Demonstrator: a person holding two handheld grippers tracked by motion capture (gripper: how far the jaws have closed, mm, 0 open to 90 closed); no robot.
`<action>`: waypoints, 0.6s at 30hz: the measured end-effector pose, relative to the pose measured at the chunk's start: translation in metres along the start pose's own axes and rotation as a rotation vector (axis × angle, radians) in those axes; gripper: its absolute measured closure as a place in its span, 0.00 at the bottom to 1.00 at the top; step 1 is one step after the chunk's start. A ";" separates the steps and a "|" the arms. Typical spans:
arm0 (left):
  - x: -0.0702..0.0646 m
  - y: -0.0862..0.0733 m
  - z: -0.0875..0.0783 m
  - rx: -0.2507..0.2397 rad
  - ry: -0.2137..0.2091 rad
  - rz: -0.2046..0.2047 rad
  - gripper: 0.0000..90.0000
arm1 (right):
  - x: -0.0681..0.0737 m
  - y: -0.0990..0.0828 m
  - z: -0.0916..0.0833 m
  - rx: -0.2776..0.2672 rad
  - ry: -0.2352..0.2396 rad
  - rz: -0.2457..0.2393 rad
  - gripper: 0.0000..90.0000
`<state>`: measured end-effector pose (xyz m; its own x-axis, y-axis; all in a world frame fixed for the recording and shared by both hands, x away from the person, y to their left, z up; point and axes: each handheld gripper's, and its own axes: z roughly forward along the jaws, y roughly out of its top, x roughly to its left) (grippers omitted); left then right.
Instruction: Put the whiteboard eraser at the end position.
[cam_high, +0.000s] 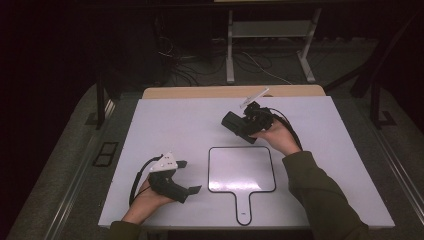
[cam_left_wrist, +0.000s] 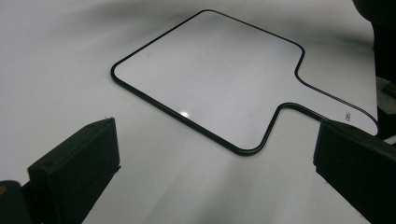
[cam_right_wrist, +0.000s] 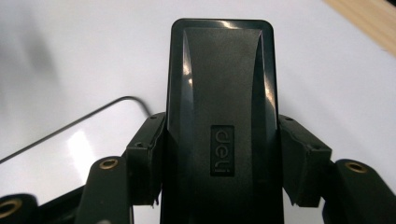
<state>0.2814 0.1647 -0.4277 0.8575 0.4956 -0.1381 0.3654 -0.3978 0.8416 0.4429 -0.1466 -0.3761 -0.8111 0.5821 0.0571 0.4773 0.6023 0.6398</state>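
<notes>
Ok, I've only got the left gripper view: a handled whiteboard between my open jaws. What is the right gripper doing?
Observer: The right gripper is shut on a black eraser, its pads pressing on both long sides.
Operator: Is the eraser touching the board?
Observer: No. In the high view it is held above the table, beyond the far right corner of the whiteboard.
Operator: Where does my left gripper sit?
Observer: The left gripper is open, left of the whiteboard near the table's front edge, with nothing between its jaws.
</notes>
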 end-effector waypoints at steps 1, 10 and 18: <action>0.000 0.000 0.000 -0.001 -0.001 -0.001 0.00 | -0.004 0.001 0.000 -0.001 -0.004 0.005 0.43; 0.001 0.001 0.000 0.001 0.000 0.006 0.00 | -0.034 0.010 0.006 0.005 -0.058 0.062 0.43; 0.001 0.001 0.000 -0.002 -0.005 0.000 0.00 | -0.046 0.020 0.017 0.009 -0.074 0.081 0.43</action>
<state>0.2824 0.1649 -0.4273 0.8592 0.4920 -0.1403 0.3647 -0.3967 0.8424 0.4959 -0.1522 -0.3793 -0.7427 0.6677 0.0508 0.5433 0.5564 0.6286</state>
